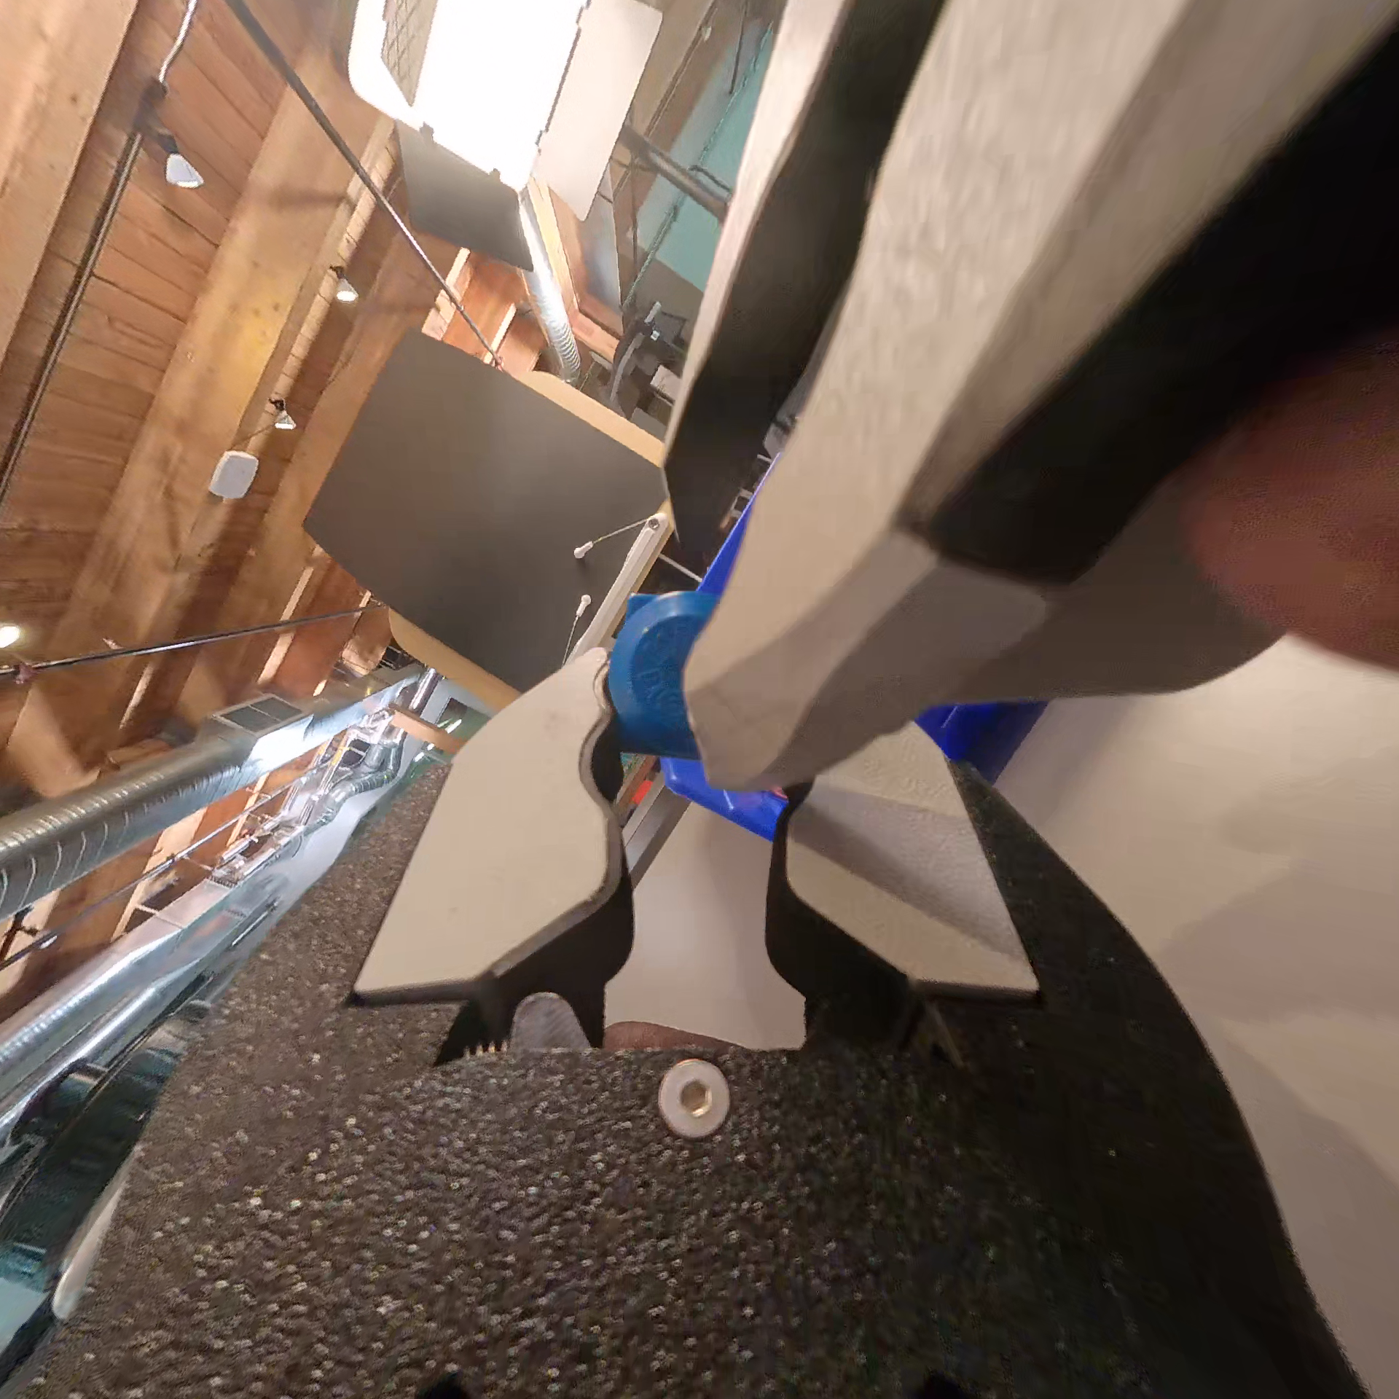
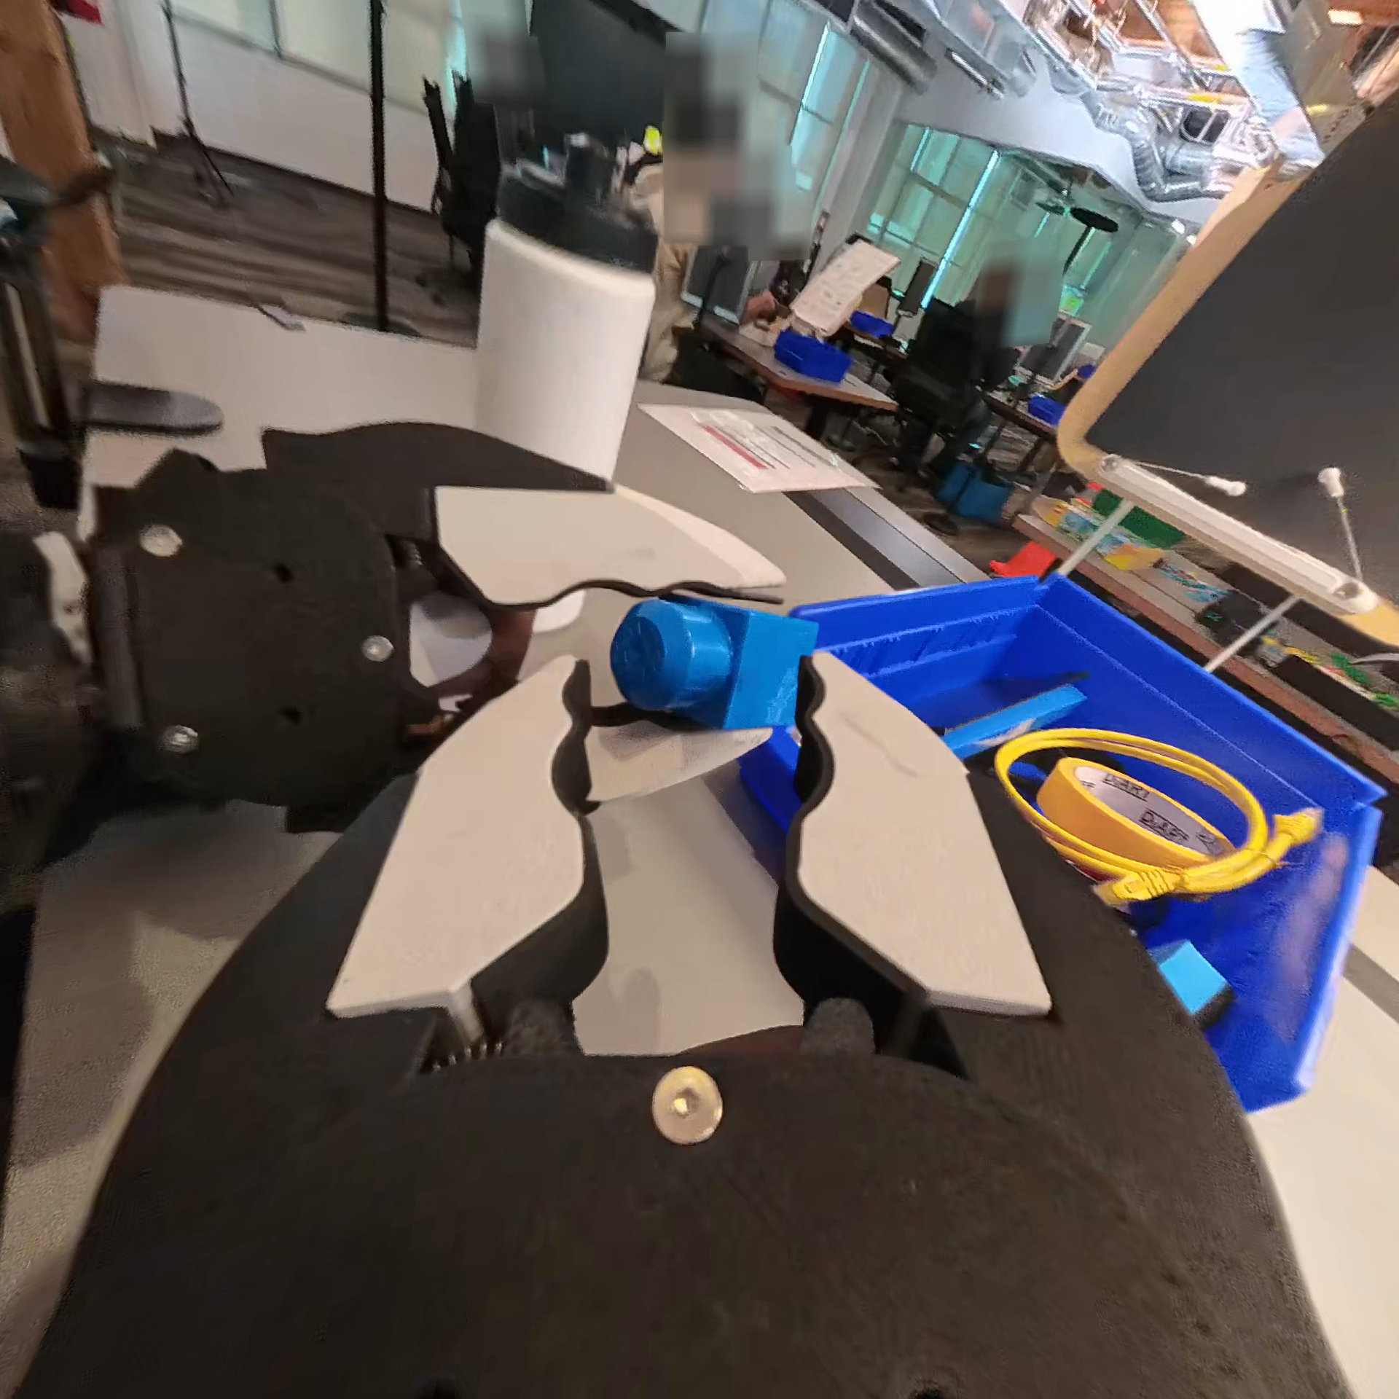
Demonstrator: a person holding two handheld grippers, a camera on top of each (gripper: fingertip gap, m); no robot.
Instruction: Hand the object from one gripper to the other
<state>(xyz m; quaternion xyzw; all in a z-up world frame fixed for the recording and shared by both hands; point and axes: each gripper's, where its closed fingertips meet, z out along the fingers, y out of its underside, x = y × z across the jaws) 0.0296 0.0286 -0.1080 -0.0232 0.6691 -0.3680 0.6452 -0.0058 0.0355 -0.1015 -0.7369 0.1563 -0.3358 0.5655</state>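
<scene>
In the right wrist view the right gripper (image 2: pixel 693 746) fills the lower half of the frame, its two grey fingers (image 2: pixel 484 848) spread wide with nothing between them. Just beyond their tips, at centre frame, the blue object (image 2: pixel 711 666), a round cap joined to a square block, is held crosswise between the two fingers of the left gripper (image 2: pixel 666 666), which enters from the left. One left finger lies above the object and one below, both touching it. The object sits just ahead of the right gripper's open gap, not yet inside it.

To the right stands one blue bin (image 2: pixel 1302 946) on the grey table (image 2: pixel 151 946). Inside it lie one coiled yellow cable (image 2: pixel 1241 817), one roll of yellow tape (image 2: pixel 1098 802) within the coil, one flat blue piece (image 2: pixel 1014 719) and one small light-blue block (image 2: pixel 1196 984). Farther back, upper centre, stands one white bottle (image 2: pixel 564 363), with one sheet of paper (image 2: pixel 764 447) to its right.

In the left wrist view the left gripper (image 1: pixel 643 689) pinches the object (image 1: pixel 651 674) at mid-frame, with the right gripper's fingers (image 1: pixel 870 530) reaching in from the upper right.
</scene>
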